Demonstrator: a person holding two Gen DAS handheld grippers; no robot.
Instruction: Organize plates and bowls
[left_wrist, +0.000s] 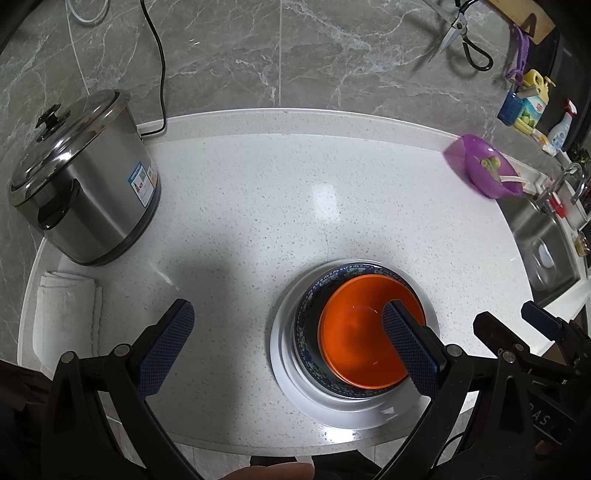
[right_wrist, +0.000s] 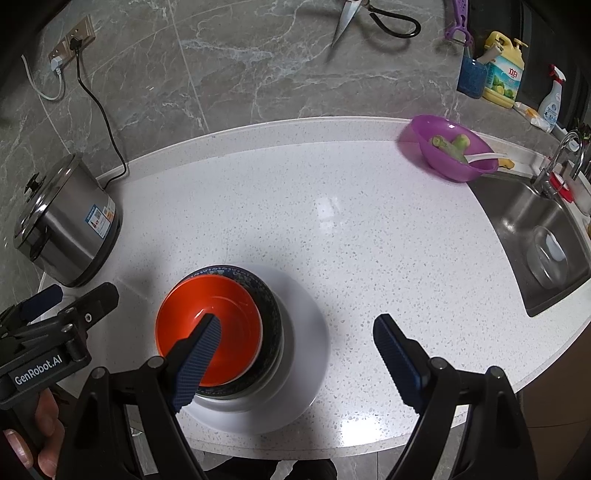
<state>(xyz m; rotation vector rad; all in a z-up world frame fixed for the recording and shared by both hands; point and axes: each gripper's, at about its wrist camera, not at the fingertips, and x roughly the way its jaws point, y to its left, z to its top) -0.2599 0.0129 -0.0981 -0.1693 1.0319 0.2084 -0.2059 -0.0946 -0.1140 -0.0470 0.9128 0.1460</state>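
— While both grippers hang over the white counter (left_wrist: 288, 192), where does the stack sit?

— Under and between them. An orange bowl (left_wrist: 354, 332) nests in a blue-patterned bowl (left_wrist: 306, 332), and that one stands on a white plate (left_wrist: 288, 373). For the left gripper (left_wrist: 288, 350), the stack lies beneath its right finger (left_wrist: 406, 350); for the right gripper (right_wrist: 299, 354), beneath its left finger (right_wrist: 199, 354).

— Are the jaws holding anything?

— No. Both are spread wide, with nothing pinched. Each inner finger only crosses in front of the orange bowl; whether it touches the rim, I cannot tell.

— What lies ahead of them?

— Far ahead and to the left of the left gripper stands a steel pot (left_wrist: 85, 184) with its lid on, and a folded white cloth (left_wrist: 66, 310) lies just left of that gripper's left finger. Ahead and to the right of the right gripper, a purple bowl (right_wrist: 443, 151) with green scraps sits near the sink (right_wrist: 535, 229).
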